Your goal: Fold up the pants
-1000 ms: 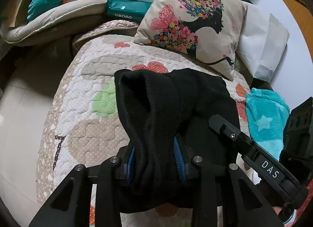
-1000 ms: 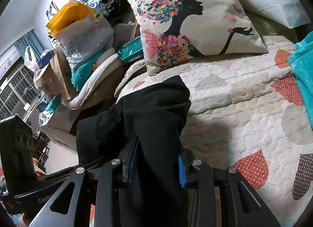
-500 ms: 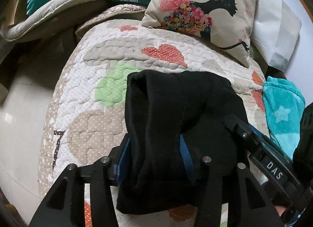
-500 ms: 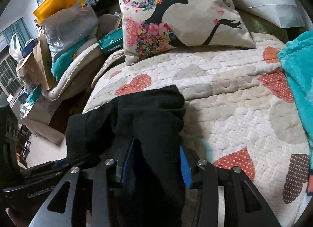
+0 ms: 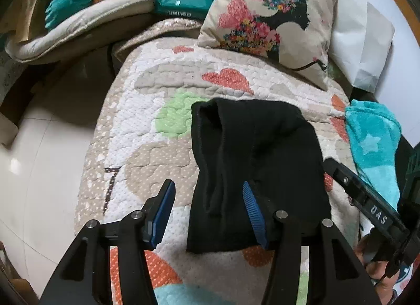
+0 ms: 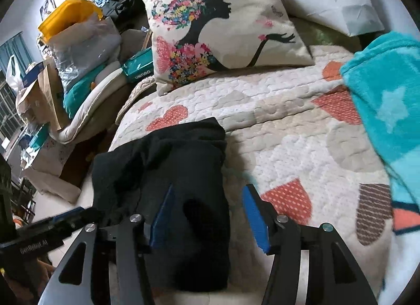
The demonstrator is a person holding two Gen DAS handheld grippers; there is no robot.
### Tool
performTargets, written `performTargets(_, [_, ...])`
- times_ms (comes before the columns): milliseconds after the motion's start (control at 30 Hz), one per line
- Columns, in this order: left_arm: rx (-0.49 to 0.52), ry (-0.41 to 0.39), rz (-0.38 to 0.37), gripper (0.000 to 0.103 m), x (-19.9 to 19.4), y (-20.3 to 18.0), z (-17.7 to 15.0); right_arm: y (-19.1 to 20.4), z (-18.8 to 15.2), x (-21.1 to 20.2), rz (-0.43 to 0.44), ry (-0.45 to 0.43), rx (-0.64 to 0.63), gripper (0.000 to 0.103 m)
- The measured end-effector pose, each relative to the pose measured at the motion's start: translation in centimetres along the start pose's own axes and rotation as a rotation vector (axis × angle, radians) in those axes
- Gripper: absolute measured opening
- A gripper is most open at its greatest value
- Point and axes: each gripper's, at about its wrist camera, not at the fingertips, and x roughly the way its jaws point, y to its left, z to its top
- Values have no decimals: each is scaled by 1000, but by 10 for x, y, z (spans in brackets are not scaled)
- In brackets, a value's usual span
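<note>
On the quilt (image 5: pixel 147 152): black pants (image 5: pixel 252 163), folded small
Left gripper (image 5: pixel 210 205): jaws wide; holding nothing
Right gripper (image 6: pixel 207 215): jaws wide; holding nothing

quilted bed (image 5: pixel 162 152), black pants (image 5: pixel 257 152), pillow (image 5: pixel 273 21), blanket (image 5: pixel 375 142)

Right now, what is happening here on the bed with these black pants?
A person with a two-finger gripper in each hand is folding black pants on a quilted bedspread. The pants lie there as a folded bundle. Both the left gripper and the right gripper are open, so neither one clamps the cloth. A floral cushion and a teal star blanket lie nearby.
</note>
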Motion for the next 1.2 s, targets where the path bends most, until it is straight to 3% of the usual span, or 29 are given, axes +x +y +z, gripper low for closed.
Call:
performTargets(200, [35,-80,37,53,-28,-4,-9,9,-27,-31,-45,15,-40,62])
performTargets(367, [84,-171,140,56,-66,-10,-32,17,-51,-60,-66,24,-74,62])
performTargets(500, [66,-216,164,64,-107,-12,-61,22,-60,-85,-57,-11,-71,62])
performTargets(700, [109,-318,275,77,-160,-34,-91,37,-60,-128,-34,-136,-101,63])
performTargets(933, [149,-436,268,81,-207,-74,-111,50,-64,-175,-51,-291,-177,69])
performTargets(1200, [183,-473,247,81,-231,-96,-122,55,-67,-200,-43,-370,-198,73])
